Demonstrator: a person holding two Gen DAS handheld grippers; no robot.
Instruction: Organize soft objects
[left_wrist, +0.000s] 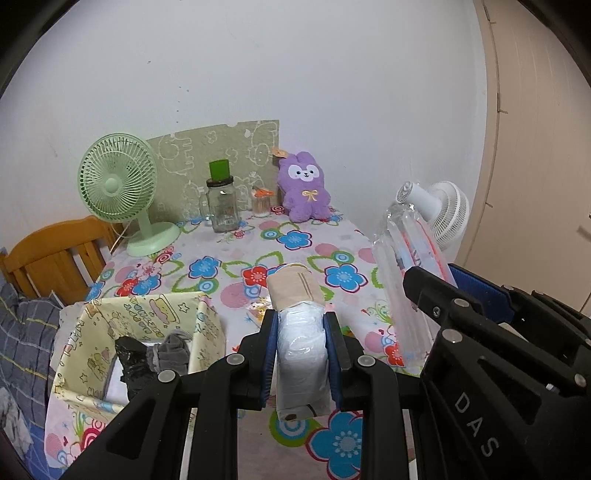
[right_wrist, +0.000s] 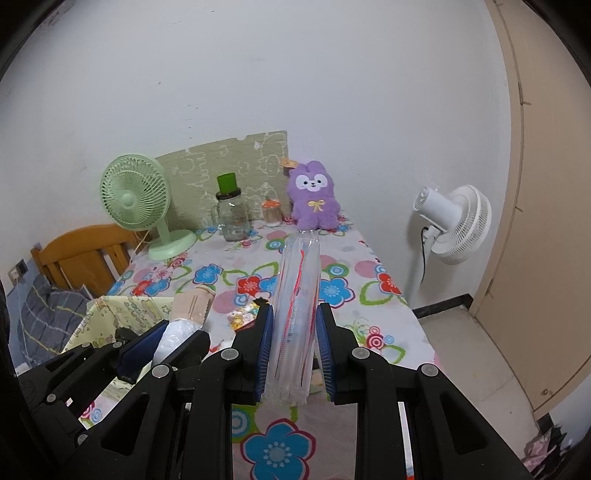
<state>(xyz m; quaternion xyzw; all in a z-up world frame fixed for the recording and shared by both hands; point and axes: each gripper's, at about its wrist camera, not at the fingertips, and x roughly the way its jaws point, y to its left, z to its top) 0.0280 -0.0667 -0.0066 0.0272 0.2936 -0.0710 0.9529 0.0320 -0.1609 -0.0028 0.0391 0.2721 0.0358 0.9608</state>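
Left wrist view: left gripper (left_wrist: 301, 349) closed tight on a white pack (left_wrist: 301, 354) wrapped in plastic, with a beige roll (left_wrist: 293, 290) at its far end. The pack is held clear above the bench (left_wrist: 221, 258), which has a flowered cloth. Lower left, a yellow box (left_wrist: 92, 332) stands on the bench, touching nothing held; inside it lie a grey sock (left_wrist: 171, 354) and something black (left_wrist: 131, 363). At the right, the right gripper's black frame shows, clamped on a clear packet (left_wrist: 404, 266) that tilts up and away. Far end of the bench: green fan (left_wrist: 118, 184), jar (left_wrist: 221, 206) with a green cap, purple plush (left_wrist: 304, 188) against the wall. A white fan (left_wrist: 439, 210) stands beyond the right edge. A wooden chair (left_wrist: 51, 254) sits at the left.

Right wrist view: right gripper (right_wrist: 291, 347) closed on the clear packet (right_wrist: 297, 295), which runs straight out between the pads, with red print inside; it is off the bench (right_wrist: 369, 295). To the left, the left gripper (right_wrist: 166, 343) holds the white pack (right_wrist: 175, 338) over the near corner of the box (right_wrist: 129, 306). Plush (right_wrist: 314, 199), jar (right_wrist: 231, 218) and green fan (right_wrist: 135, 199) line the back; the white fan (right_wrist: 454, 221) stands on the floor at the right.
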